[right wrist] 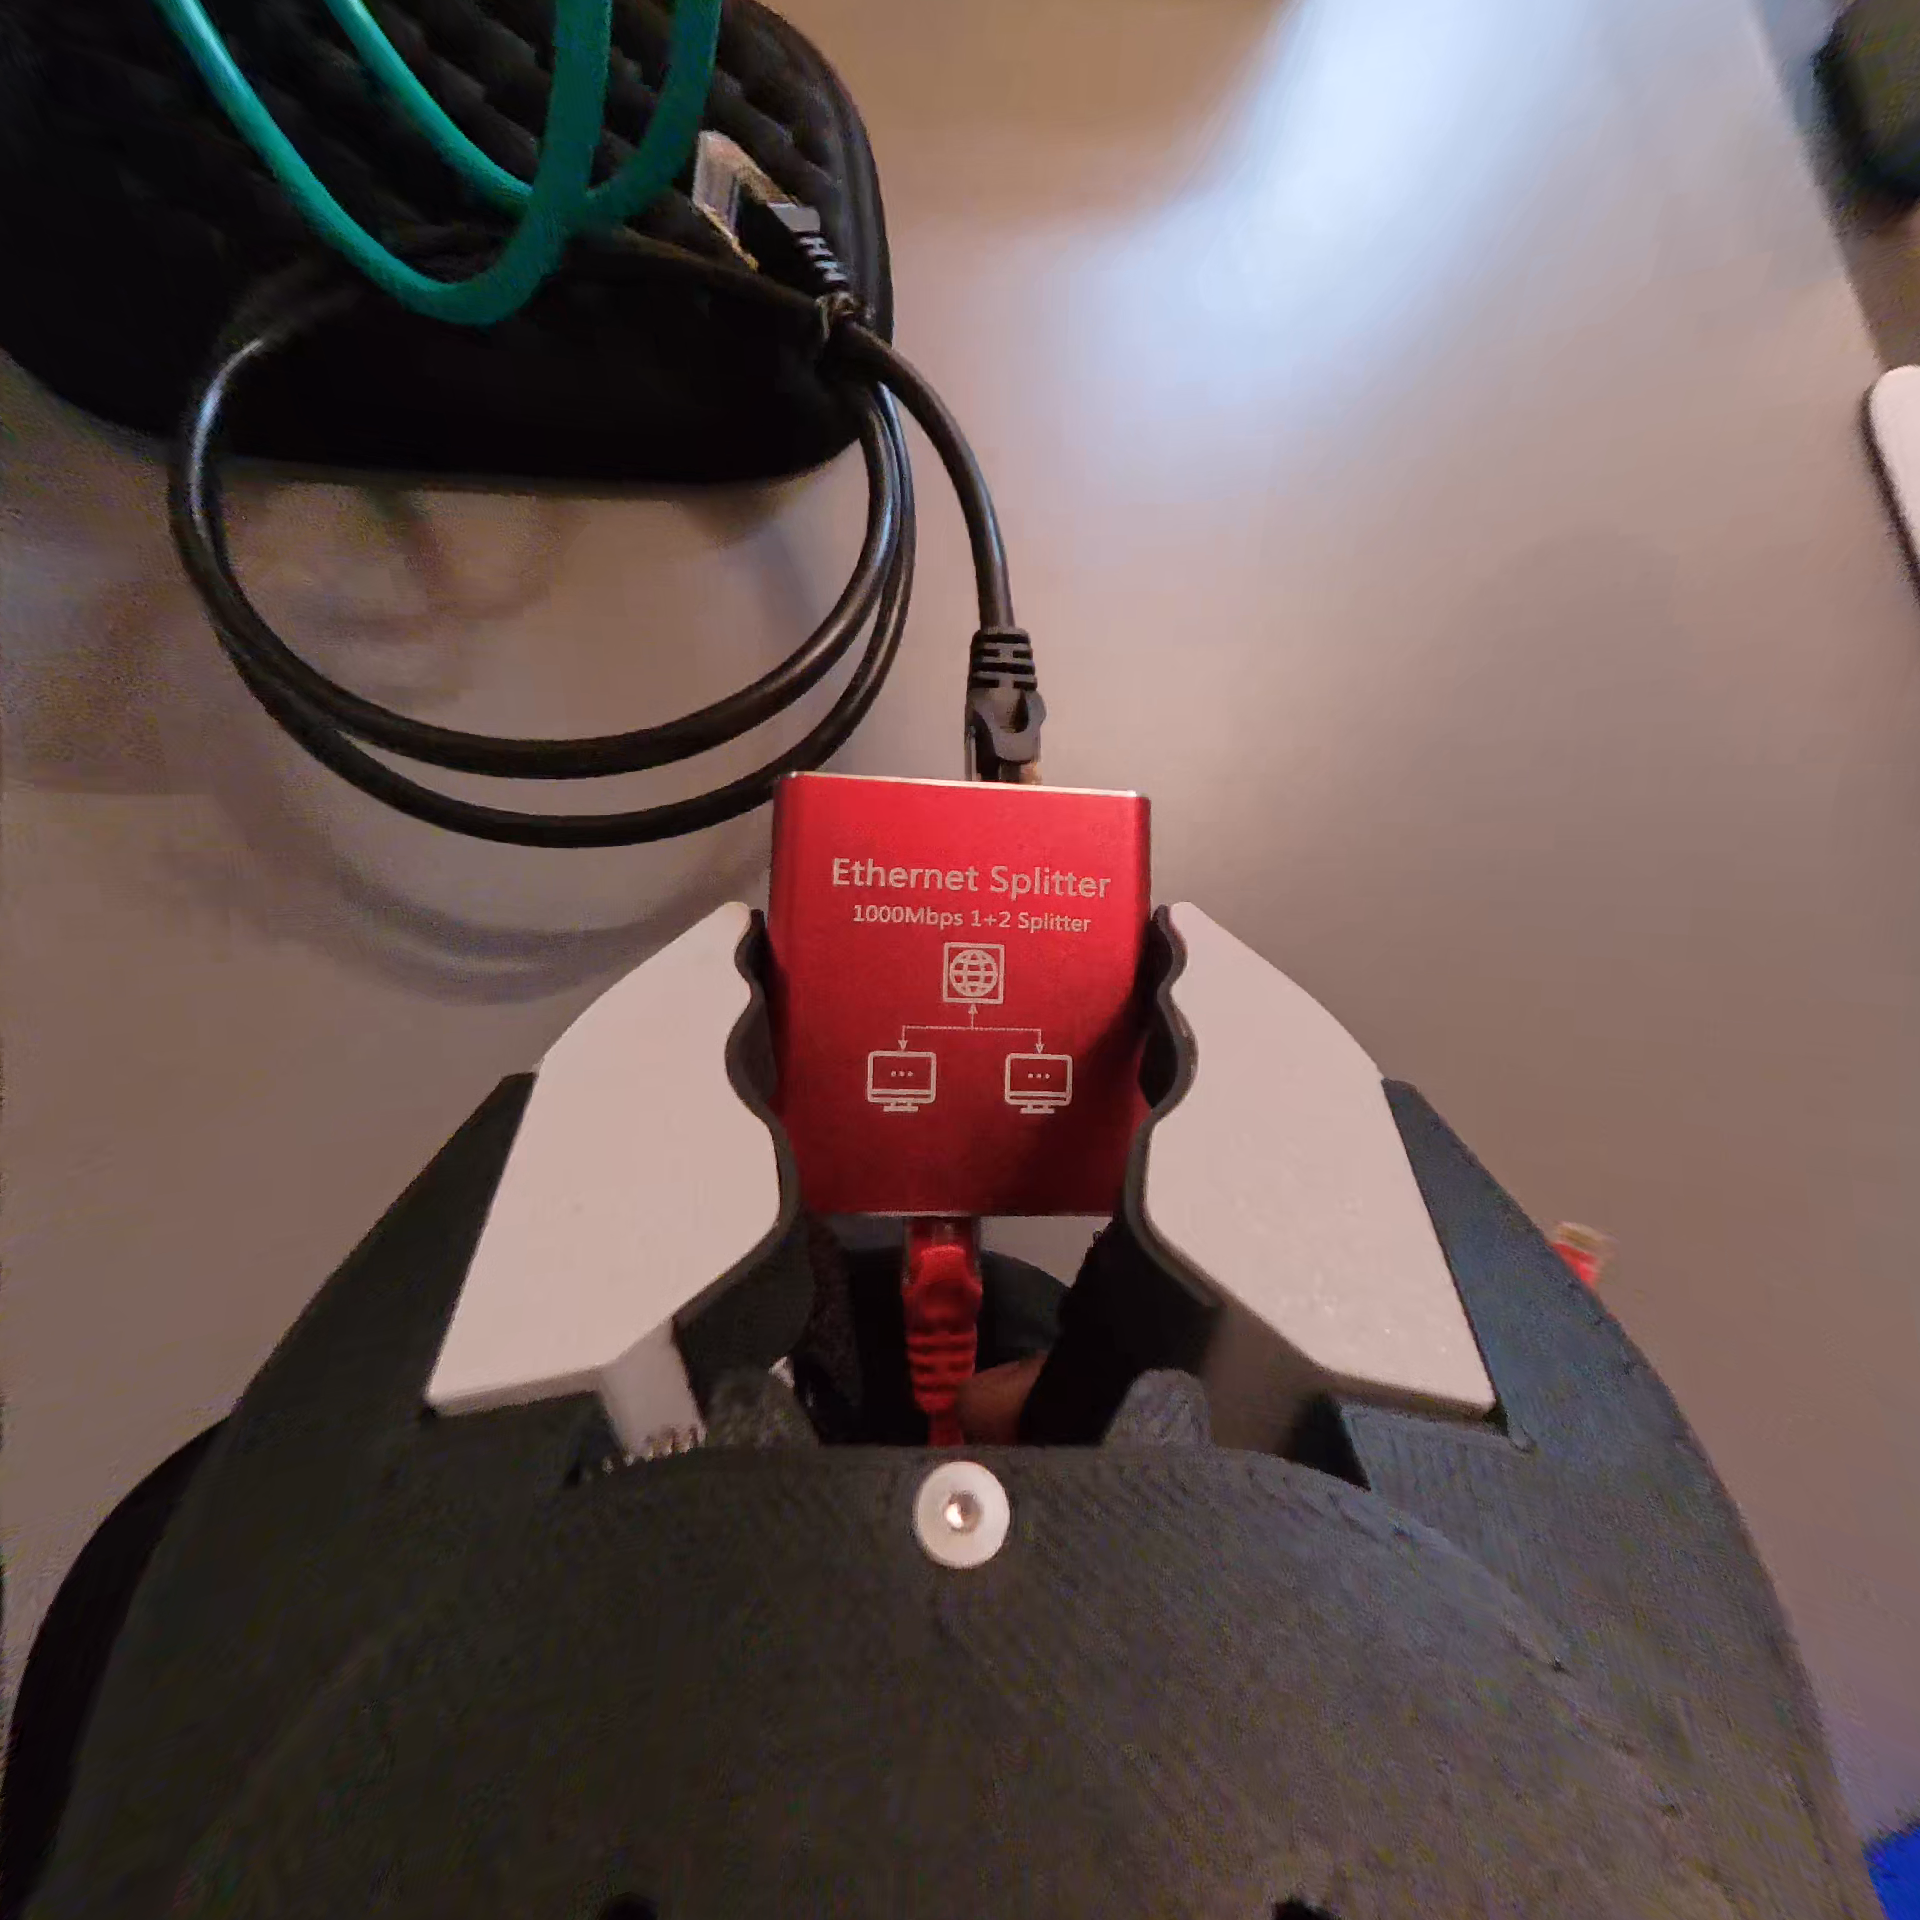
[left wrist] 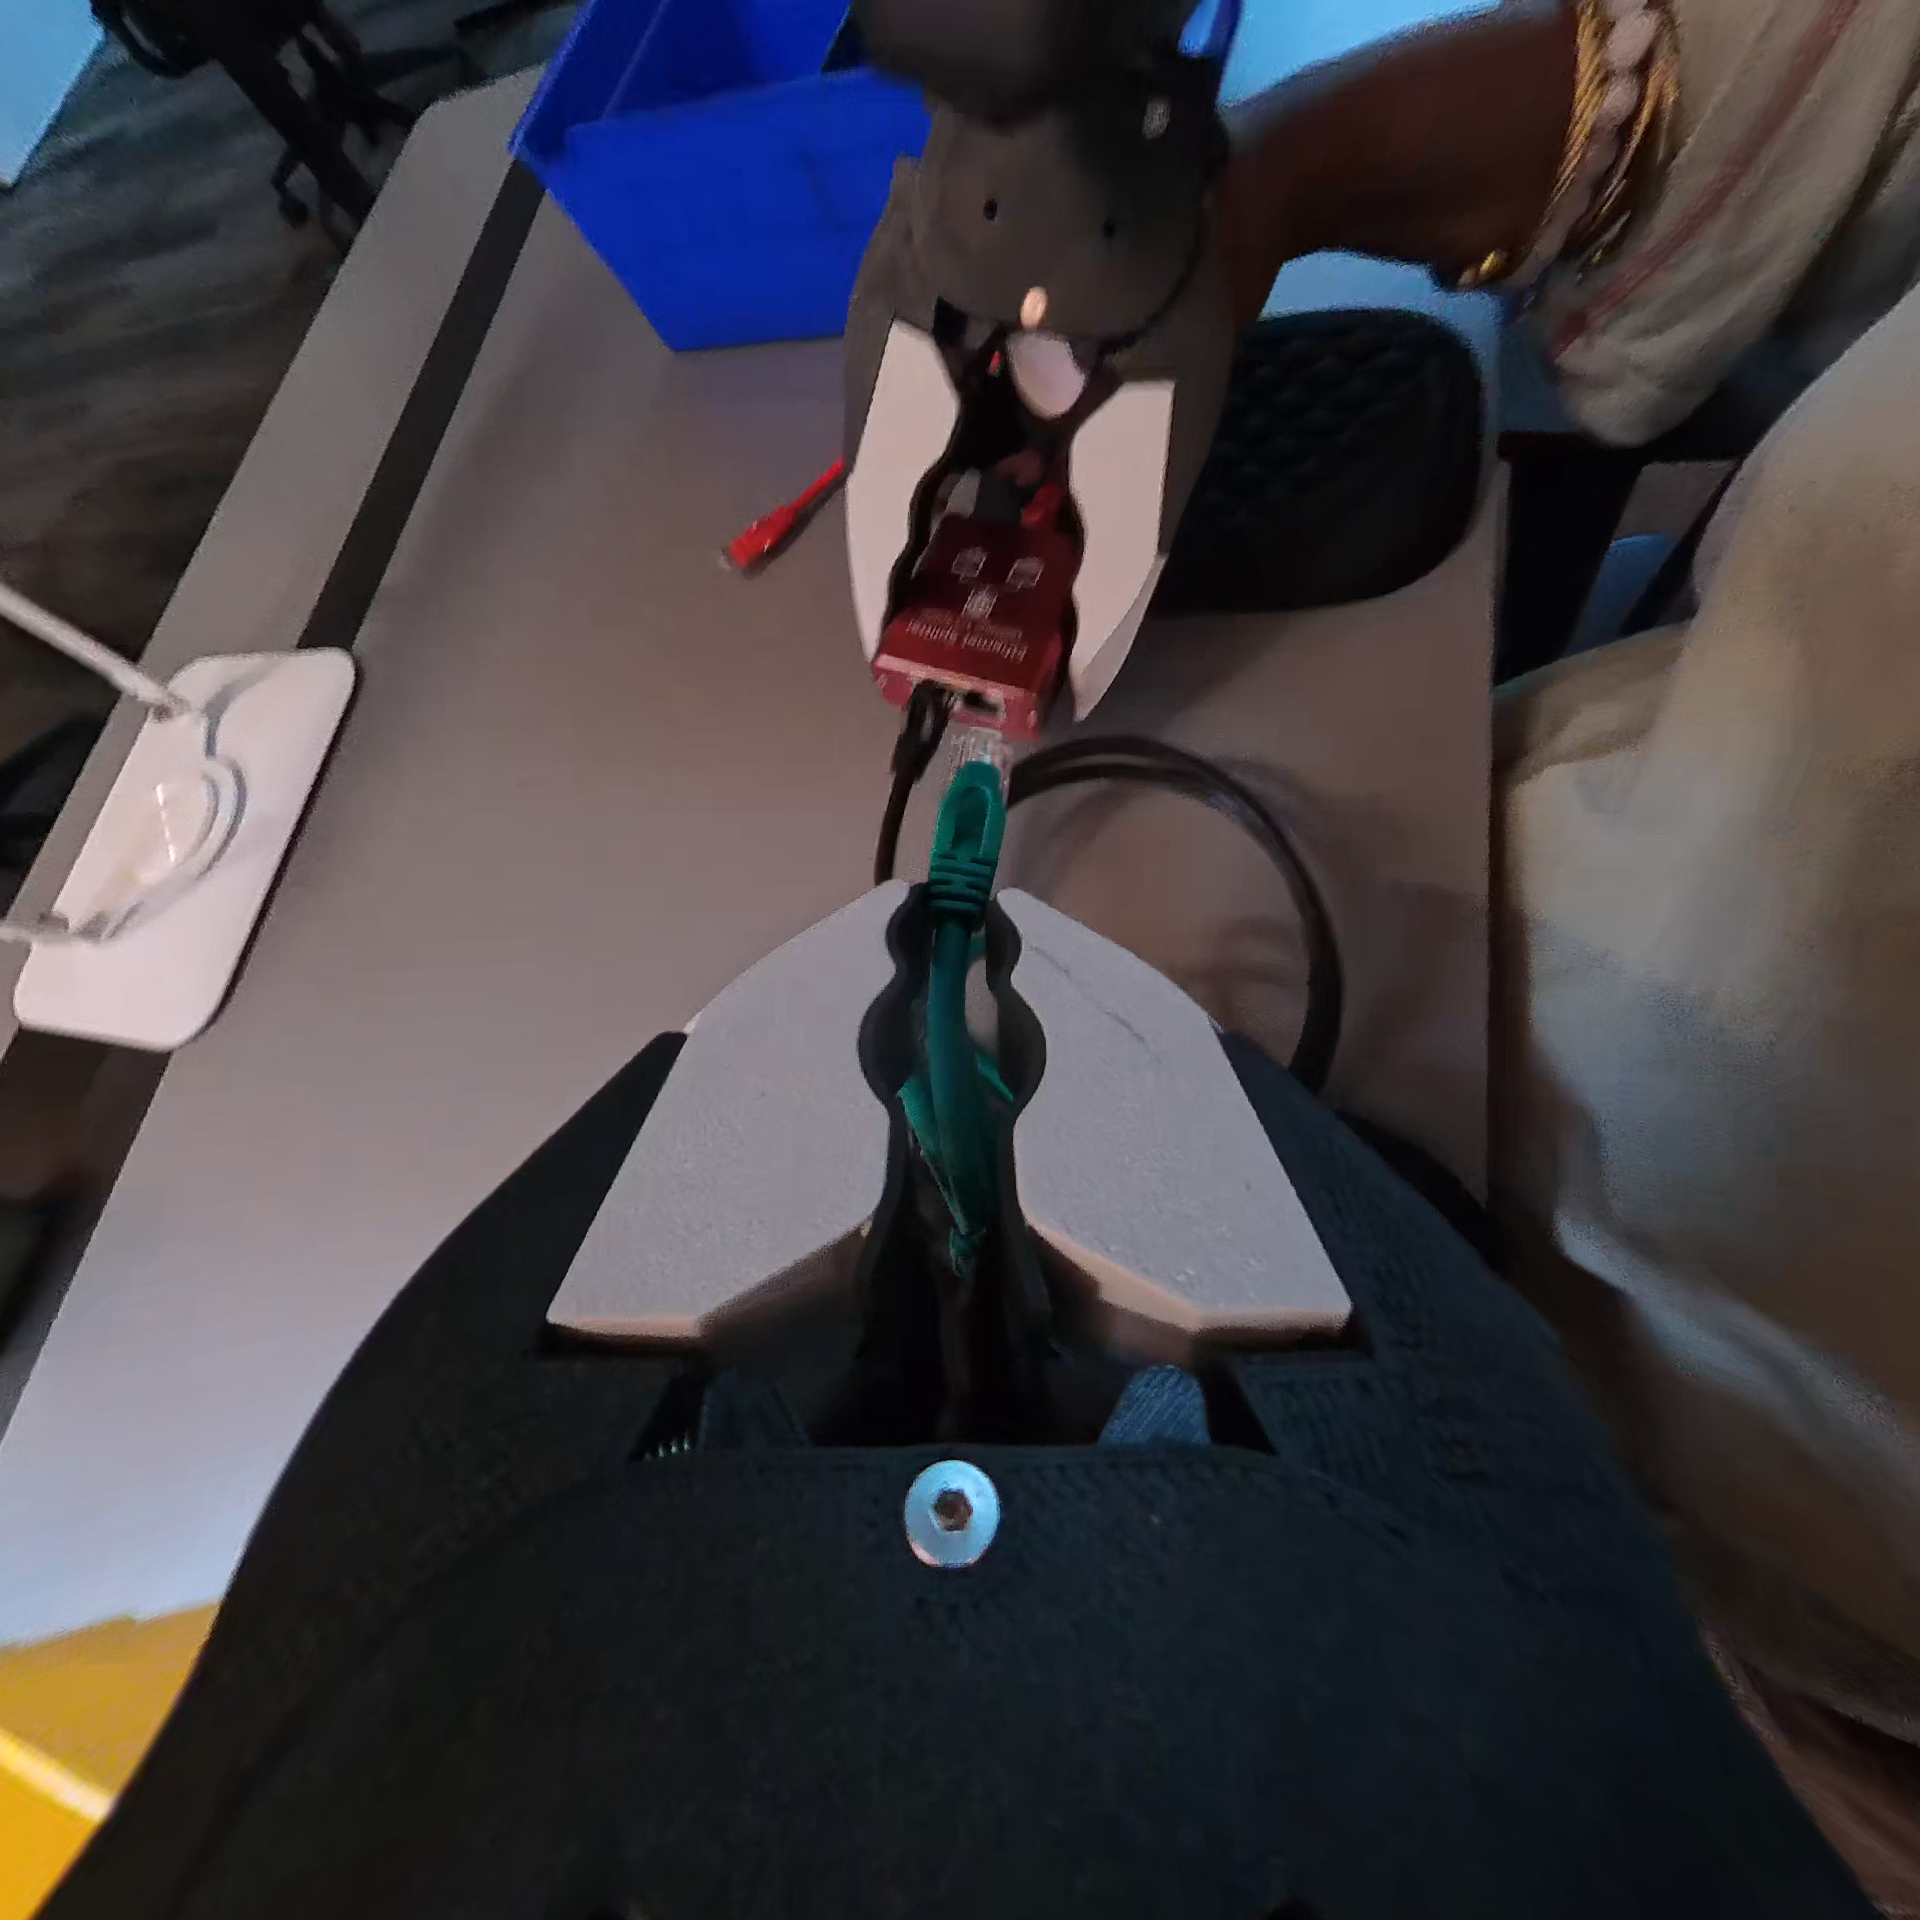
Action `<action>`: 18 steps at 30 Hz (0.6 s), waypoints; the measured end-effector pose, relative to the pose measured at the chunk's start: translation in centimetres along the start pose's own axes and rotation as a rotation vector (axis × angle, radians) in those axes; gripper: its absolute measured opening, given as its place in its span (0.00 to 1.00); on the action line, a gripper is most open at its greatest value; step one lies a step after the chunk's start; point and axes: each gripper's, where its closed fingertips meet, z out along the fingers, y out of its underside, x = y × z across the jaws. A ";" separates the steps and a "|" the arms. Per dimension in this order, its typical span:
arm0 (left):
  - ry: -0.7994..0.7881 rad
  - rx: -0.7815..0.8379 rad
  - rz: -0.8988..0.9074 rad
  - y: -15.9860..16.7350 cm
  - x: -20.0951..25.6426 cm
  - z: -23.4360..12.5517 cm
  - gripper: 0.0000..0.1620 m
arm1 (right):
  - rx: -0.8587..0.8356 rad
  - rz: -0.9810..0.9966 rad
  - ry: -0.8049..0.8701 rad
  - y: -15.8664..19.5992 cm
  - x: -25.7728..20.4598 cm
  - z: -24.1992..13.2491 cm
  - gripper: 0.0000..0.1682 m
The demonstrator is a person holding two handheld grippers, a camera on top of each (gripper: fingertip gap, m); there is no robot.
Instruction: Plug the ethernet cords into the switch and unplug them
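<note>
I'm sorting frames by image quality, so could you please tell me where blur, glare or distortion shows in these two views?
Left wrist view: the right gripper and sleeve are blurred, the table edges bend from the wide lens, and the green cord is fairly sharp. Right wrist view: the red switch is crisp, with pale glare on the tabletop above it.

The red switch (right wrist: 961, 997) held over the bench carries white printing on its top face: two lines of lettering near the far end, the second smaller and with numbers, and under them a globe sign linked by arrows to two small monitor signs. The left wrist view shows the same printing blurred.
</note>
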 end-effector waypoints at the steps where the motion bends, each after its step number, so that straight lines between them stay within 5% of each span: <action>1: 0.030 0.024 0.008 -0.9 0.4 0.1 0.06 | -0.017 -0.009 0.025 -0.1 0.1 0.0 0.42; 4: 0.003 -0.020 0.077 -1.4 -0.3 -0.5 0.06 | -0.053 -0.027 0.071 -0.7 0.6 -0.2 0.42; 9: -0.364 -0.048 0.087 -2.0 -8.1 -9.3 0.06 | -0.017 -0.025 0.147 -1.6 2.7 -2.0 0.42; 12: -0.665 -0.199 0.190 -0.8 -11.7 -12.9 0.06 | -0.044 -0.022 0.217 -1.5 3.8 -2.8 0.42; 14: -0.687 -0.238 0.261 -0.2 -11.3 -11.5 0.06 | -0.054 -0.019 0.241 -1.6 3.9 -3.0 0.42; 18: -0.442 -0.188 0.261 1.5 -6.1 -2.2 0.06 | -0.061 -0.008 0.243 -1.9 3.3 -2.7 0.42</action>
